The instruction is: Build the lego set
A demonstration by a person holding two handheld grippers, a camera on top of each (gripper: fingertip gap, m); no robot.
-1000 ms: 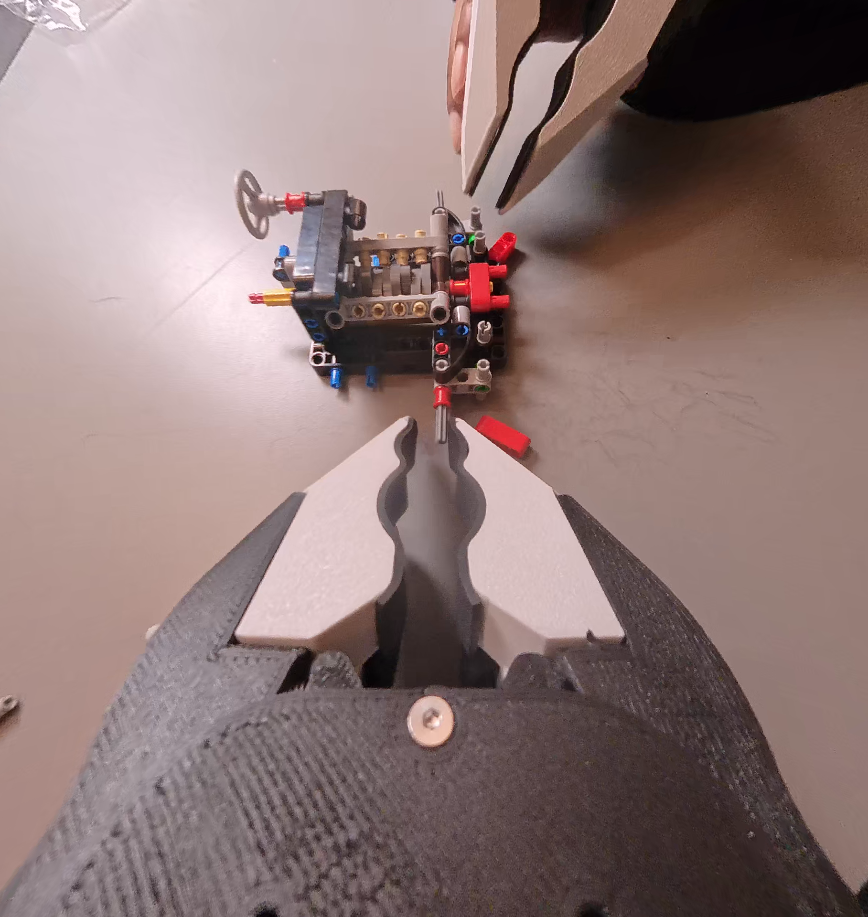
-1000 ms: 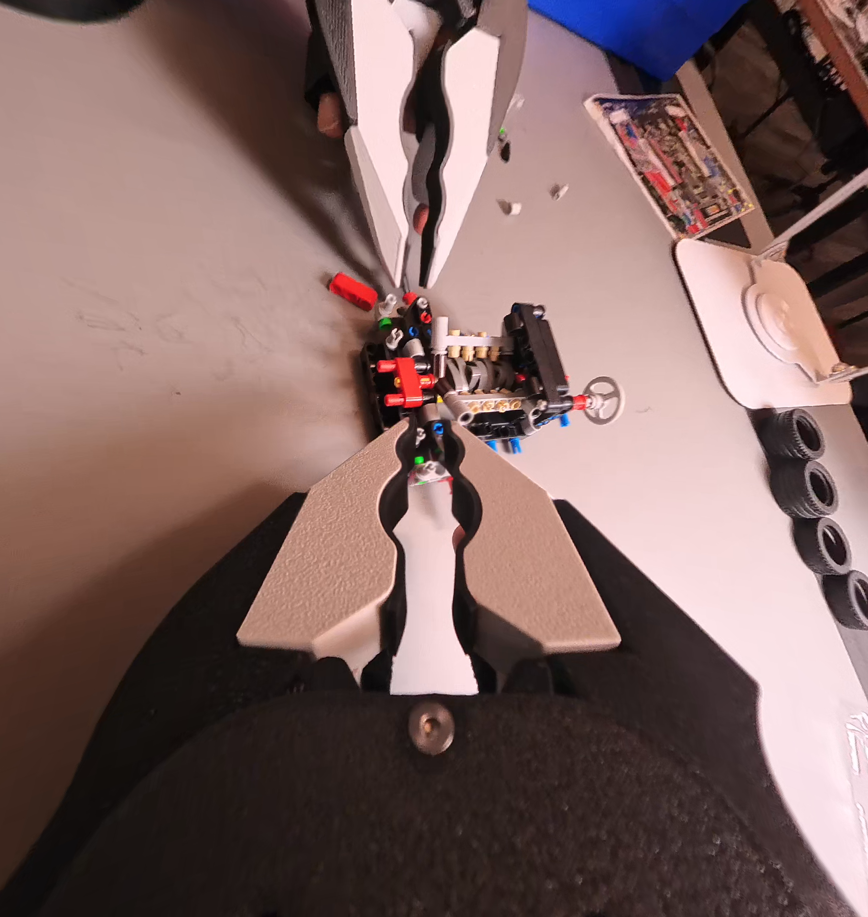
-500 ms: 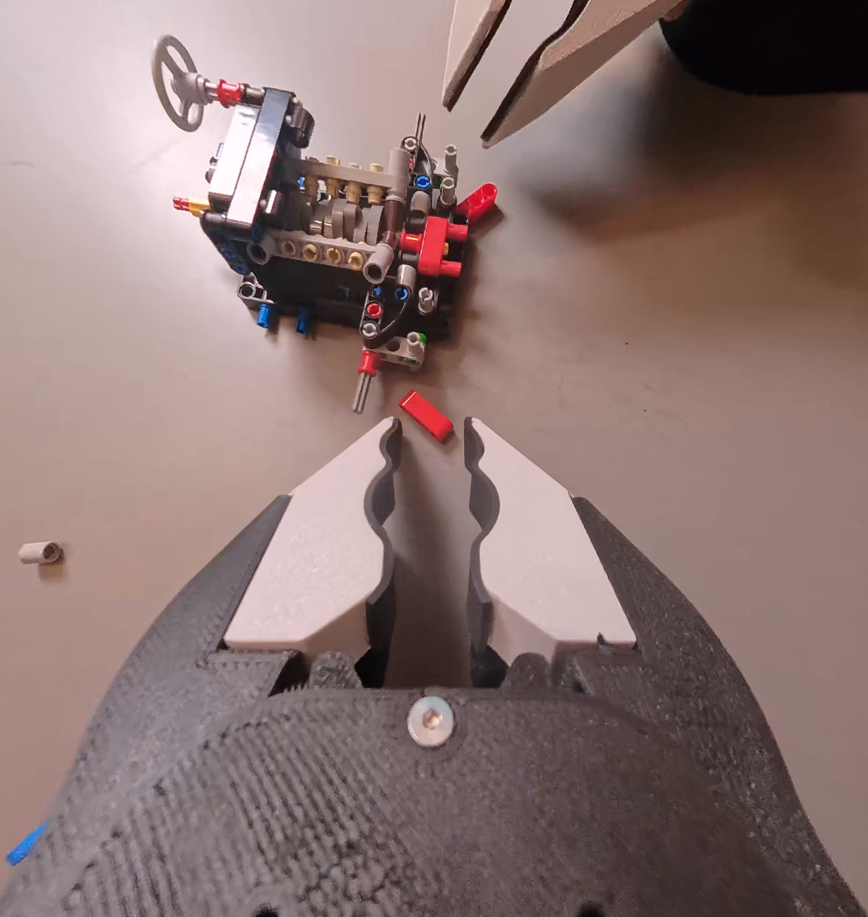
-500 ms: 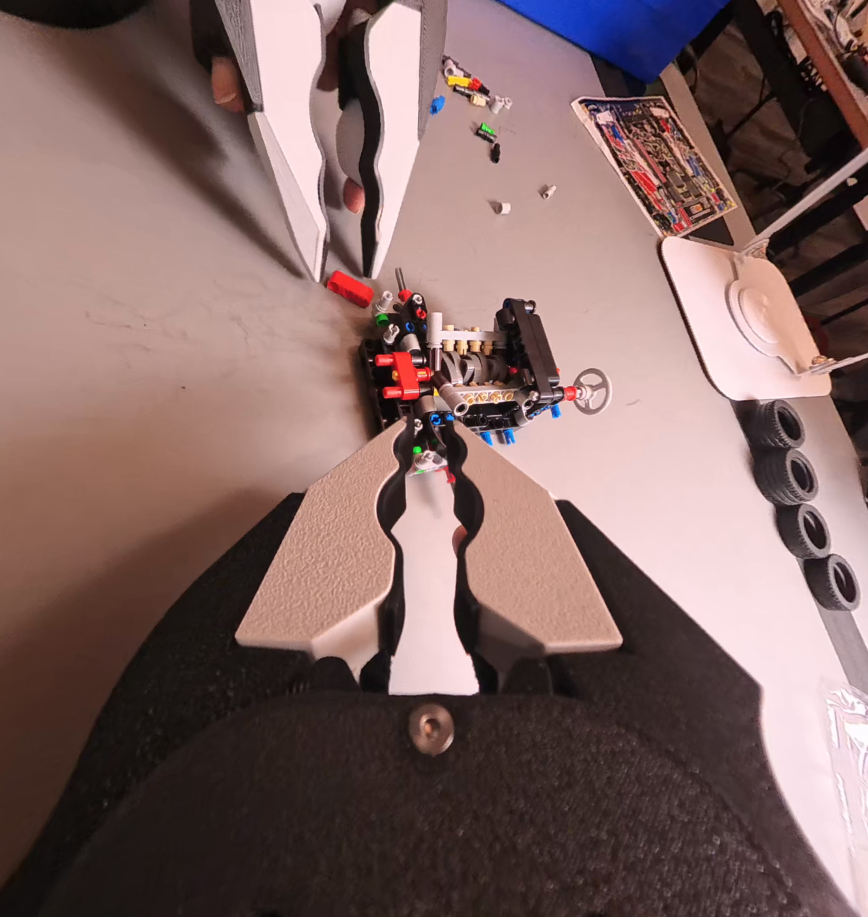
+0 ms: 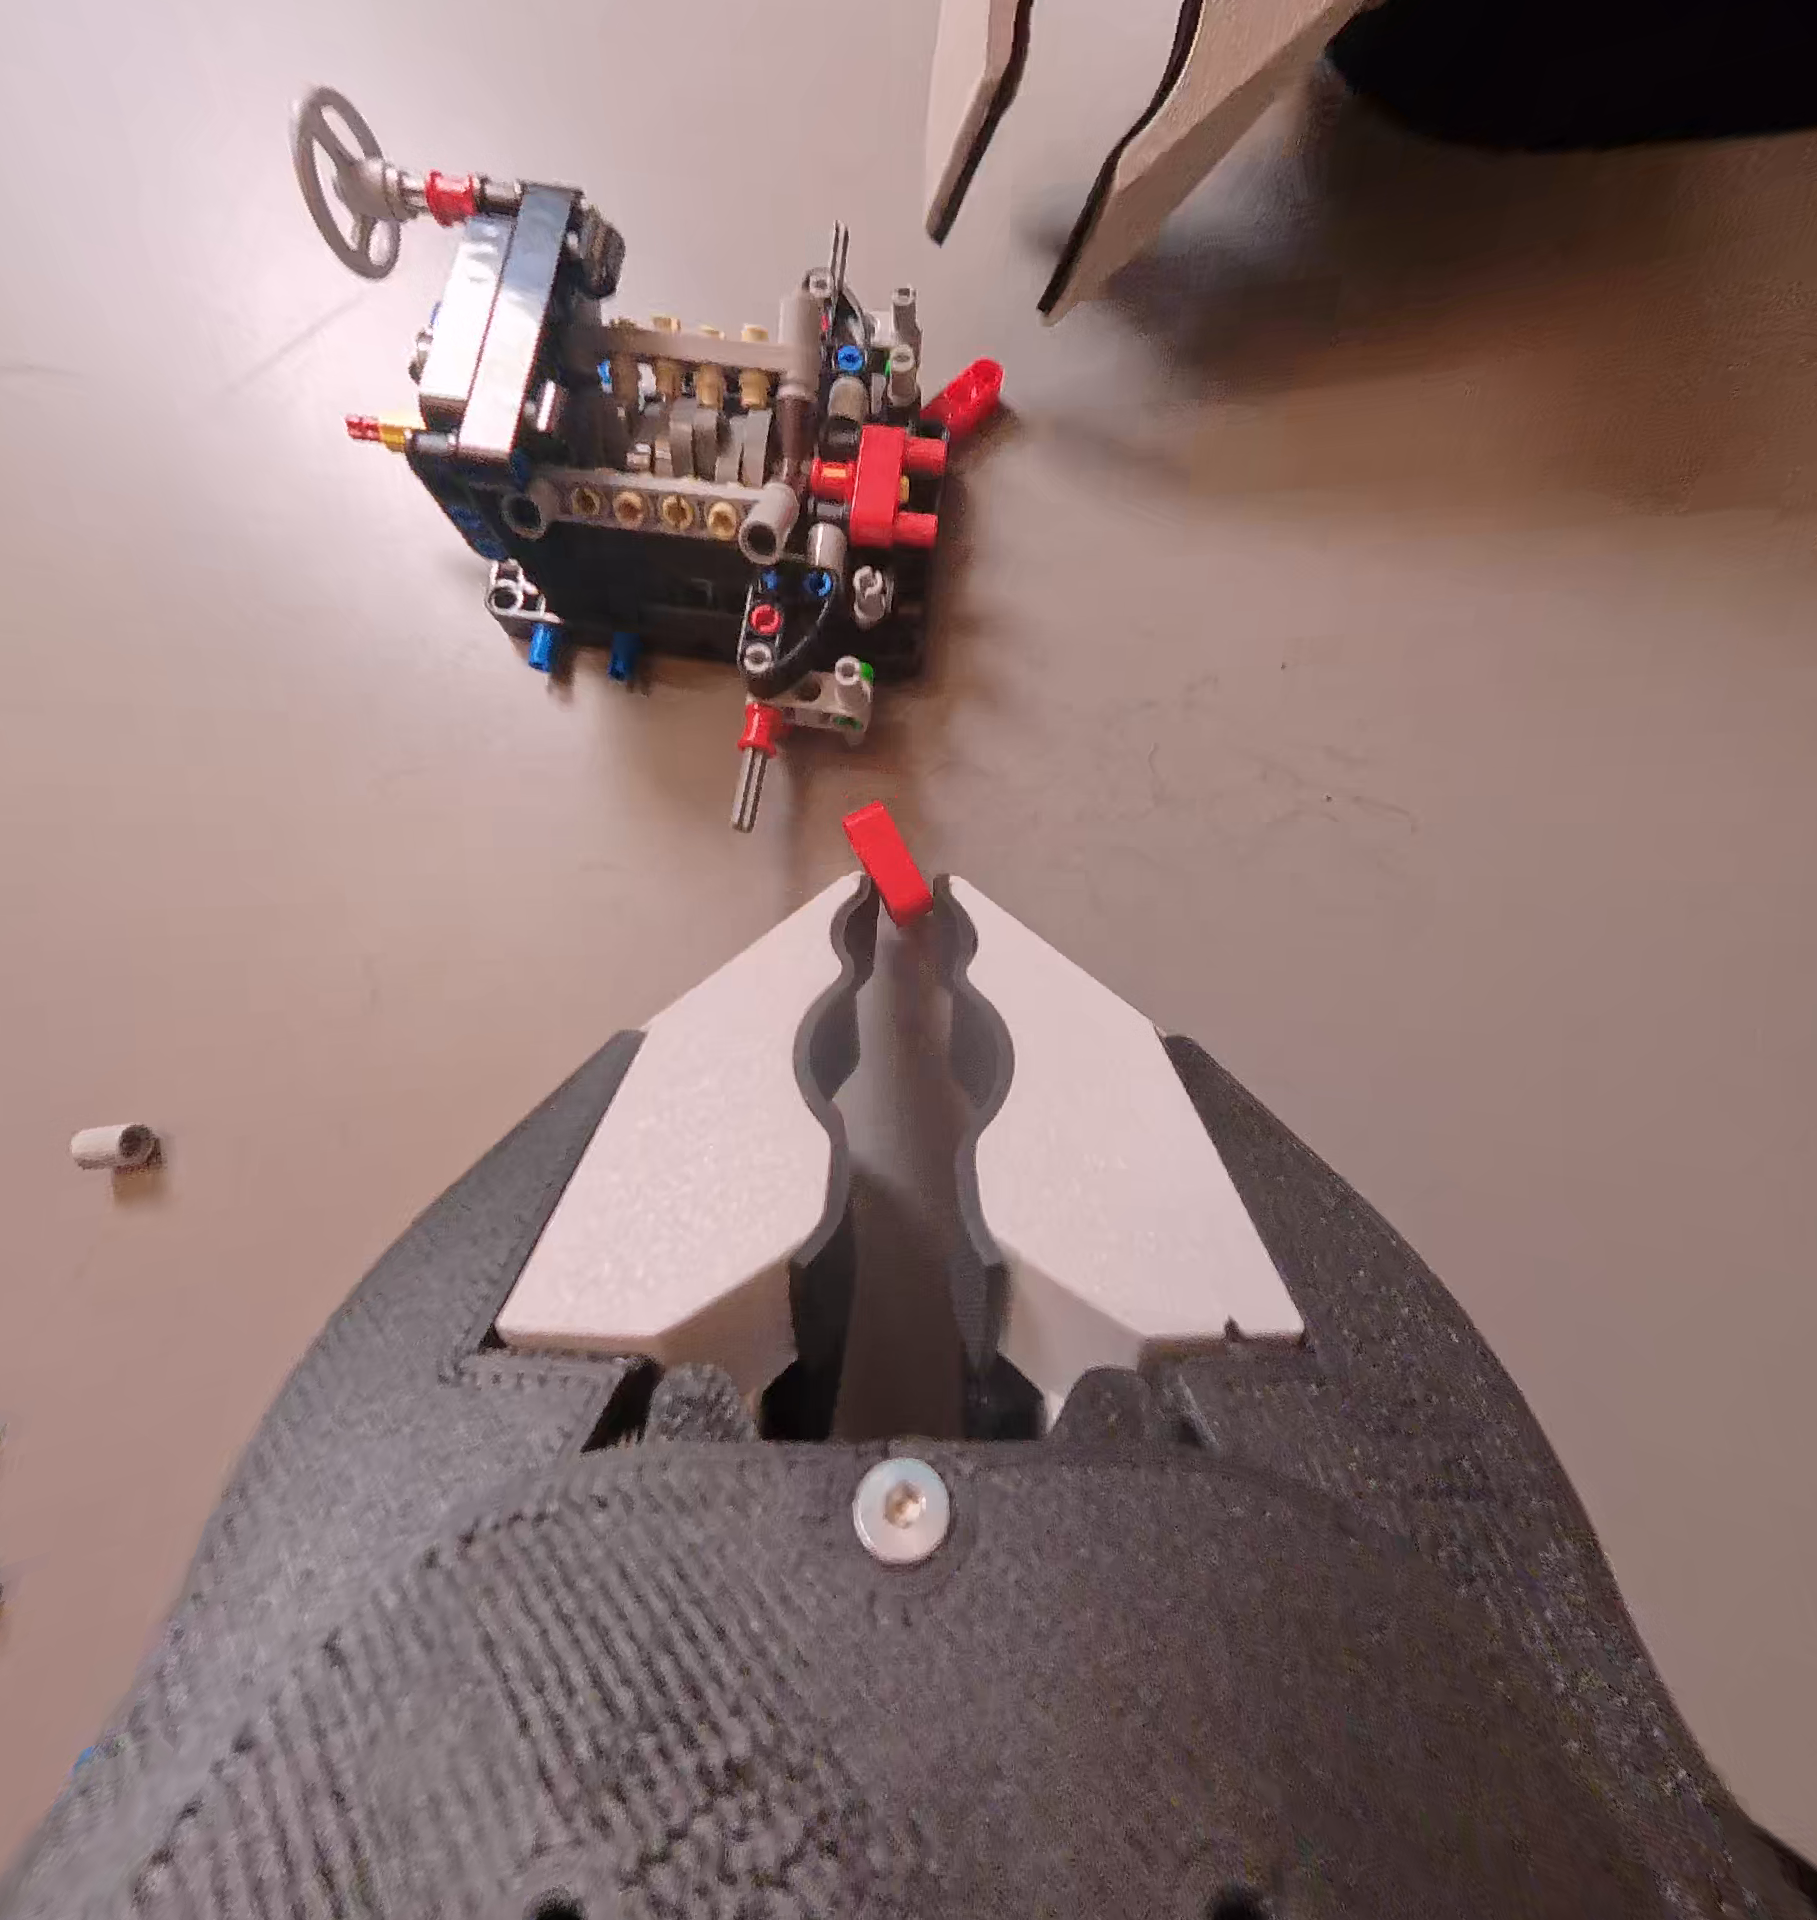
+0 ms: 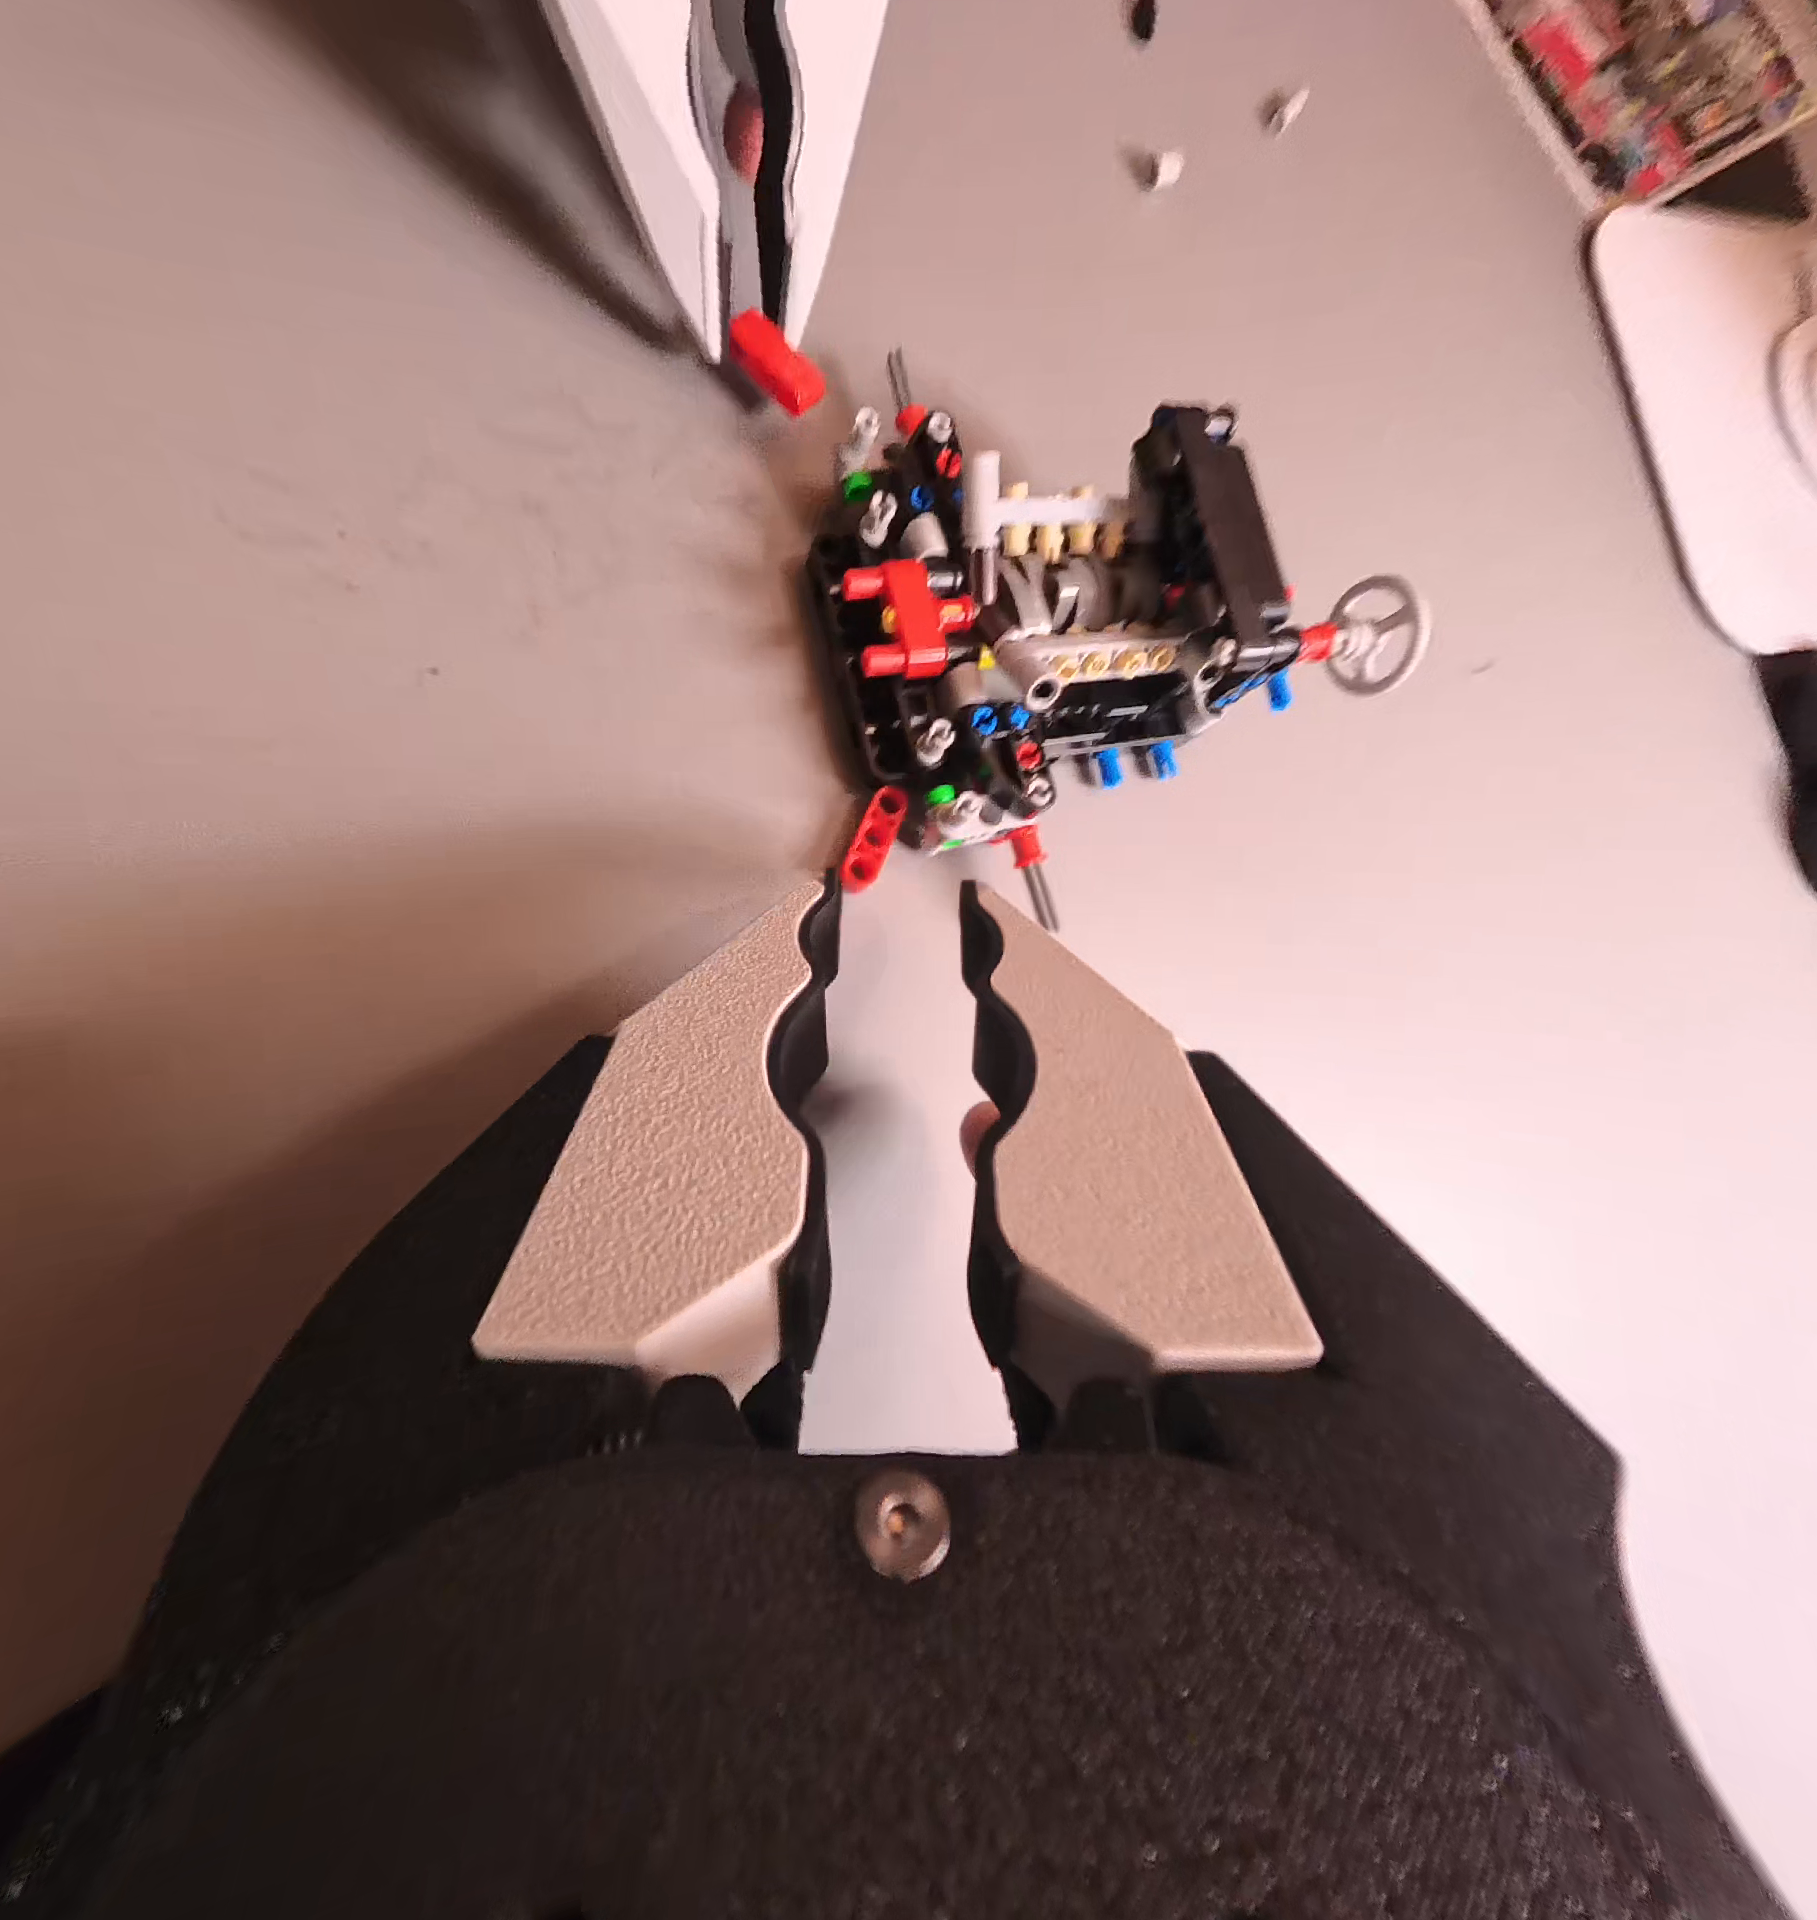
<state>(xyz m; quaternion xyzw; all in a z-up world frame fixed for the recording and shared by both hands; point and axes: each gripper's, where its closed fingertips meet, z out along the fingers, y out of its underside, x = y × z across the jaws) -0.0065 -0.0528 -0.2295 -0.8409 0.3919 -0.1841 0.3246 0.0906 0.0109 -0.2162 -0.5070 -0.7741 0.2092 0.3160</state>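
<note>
The right wrist view is motion-blurred. The left tongs (image 5: 902, 883) pinch a small red flat plastic piece (image 5: 886, 864), long axis toward upper left. The right tongs (image 6: 899, 888) stand apart, empty. The black-and-grey brick assembly (image 5: 675, 457) rests upper centre on the grey surface (image 5: 1403, 831).

- Your left gripper (image 5: 902, 896) now pinches the small red piece (image 5: 886, 862) at its tips; before, the piece lay flat on the table.
- Your right gripper (image 6: 896, 902) now stands open, drawn back from the lego model (image 6: 1039, 623).
</note>
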